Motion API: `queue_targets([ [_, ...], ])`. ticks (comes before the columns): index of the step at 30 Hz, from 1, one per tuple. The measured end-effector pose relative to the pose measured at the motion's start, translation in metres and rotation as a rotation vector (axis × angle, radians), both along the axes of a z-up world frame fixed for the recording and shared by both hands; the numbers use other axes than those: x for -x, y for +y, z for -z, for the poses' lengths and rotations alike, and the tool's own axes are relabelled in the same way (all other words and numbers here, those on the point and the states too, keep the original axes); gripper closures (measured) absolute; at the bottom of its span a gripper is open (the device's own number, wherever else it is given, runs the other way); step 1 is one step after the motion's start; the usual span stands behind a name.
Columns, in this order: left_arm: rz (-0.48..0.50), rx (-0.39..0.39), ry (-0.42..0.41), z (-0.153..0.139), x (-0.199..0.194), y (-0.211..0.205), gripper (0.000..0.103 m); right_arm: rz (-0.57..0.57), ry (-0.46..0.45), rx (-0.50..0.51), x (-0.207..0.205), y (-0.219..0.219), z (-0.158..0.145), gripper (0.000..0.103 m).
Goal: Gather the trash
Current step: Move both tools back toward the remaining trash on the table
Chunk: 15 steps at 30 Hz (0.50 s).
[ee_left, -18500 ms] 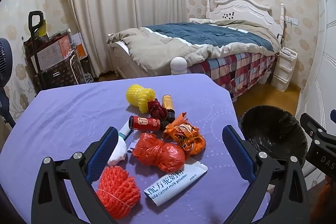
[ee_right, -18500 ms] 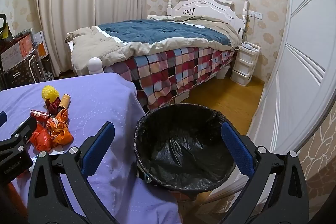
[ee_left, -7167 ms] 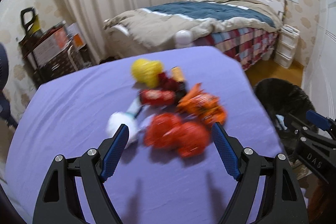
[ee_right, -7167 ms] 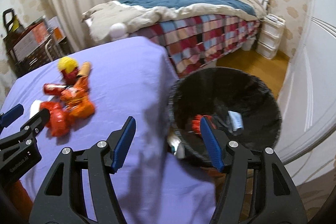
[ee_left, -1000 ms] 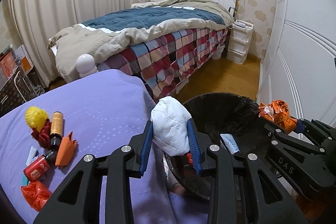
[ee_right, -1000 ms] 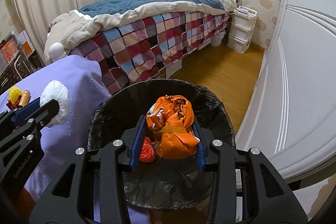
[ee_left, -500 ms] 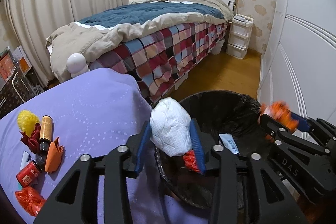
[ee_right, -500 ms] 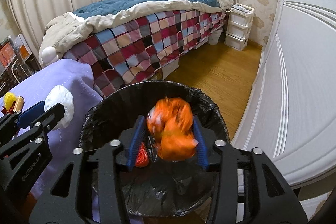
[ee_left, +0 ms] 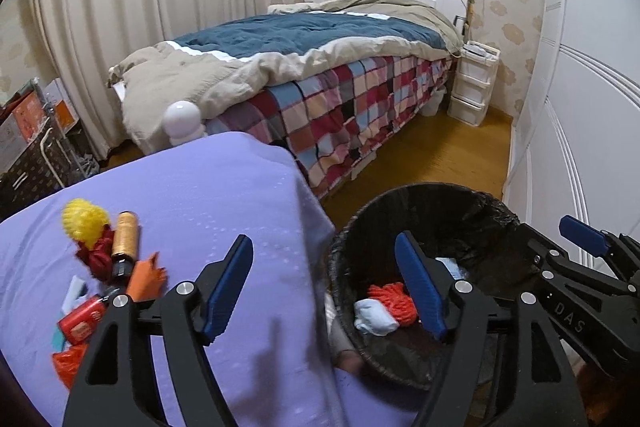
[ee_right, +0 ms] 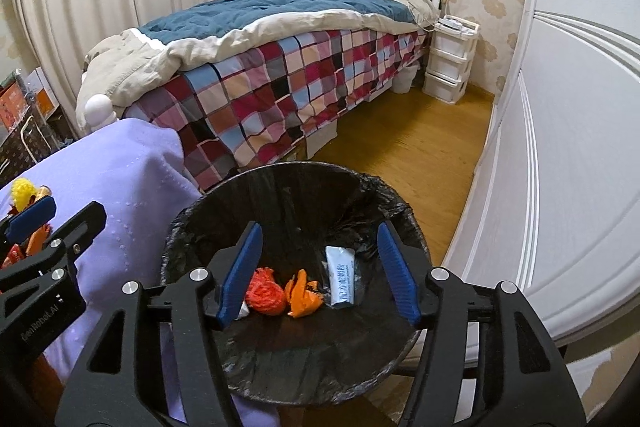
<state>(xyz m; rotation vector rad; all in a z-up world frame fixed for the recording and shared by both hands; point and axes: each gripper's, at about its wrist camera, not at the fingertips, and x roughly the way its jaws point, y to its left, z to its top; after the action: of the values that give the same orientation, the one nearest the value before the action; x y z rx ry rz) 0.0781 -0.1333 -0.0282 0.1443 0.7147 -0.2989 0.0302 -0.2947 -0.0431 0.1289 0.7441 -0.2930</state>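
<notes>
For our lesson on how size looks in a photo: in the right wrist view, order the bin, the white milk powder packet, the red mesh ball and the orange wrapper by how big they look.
1. Bin, by far.
2. Milk powder packet.
3. Red mesh ball and orange wrapper: too alike to rank, and the ball is partly hidden.

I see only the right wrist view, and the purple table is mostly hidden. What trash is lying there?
Observer: A yellow net ball, a gold bottle, a red can and an orange wrapper scrap.
Operator: Is the white wad inside the bin?
Observer: Yes, the white wad lies in the black bin beside the red net.
Operator: Does the left hand-held gripper hold anything?
Observer: No; its jaws have just been opening, with nothing between them.
</notes>
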Motion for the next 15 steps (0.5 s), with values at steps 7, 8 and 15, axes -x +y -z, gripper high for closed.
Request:
queue_targets([
  [7,-0.059,-0.015,-0.014,-0.008,0.016,0.035,0.030,-0.045,-0.007,-0.007,0.008,0.031,-0.006,0.038],
  [8,-0.072,-0.018,-0.014,-0.008,0.019,0.041,0.030,-0.053,-0.007,-0.009,0.009,0.036,-0.007,0.038],
  [15,-0.152,-0.014,0.005,-0.010,0.037,0.094,0.030,-0.152,0.002,-0.032,0.015,0.083,-0.007,0.038],
])
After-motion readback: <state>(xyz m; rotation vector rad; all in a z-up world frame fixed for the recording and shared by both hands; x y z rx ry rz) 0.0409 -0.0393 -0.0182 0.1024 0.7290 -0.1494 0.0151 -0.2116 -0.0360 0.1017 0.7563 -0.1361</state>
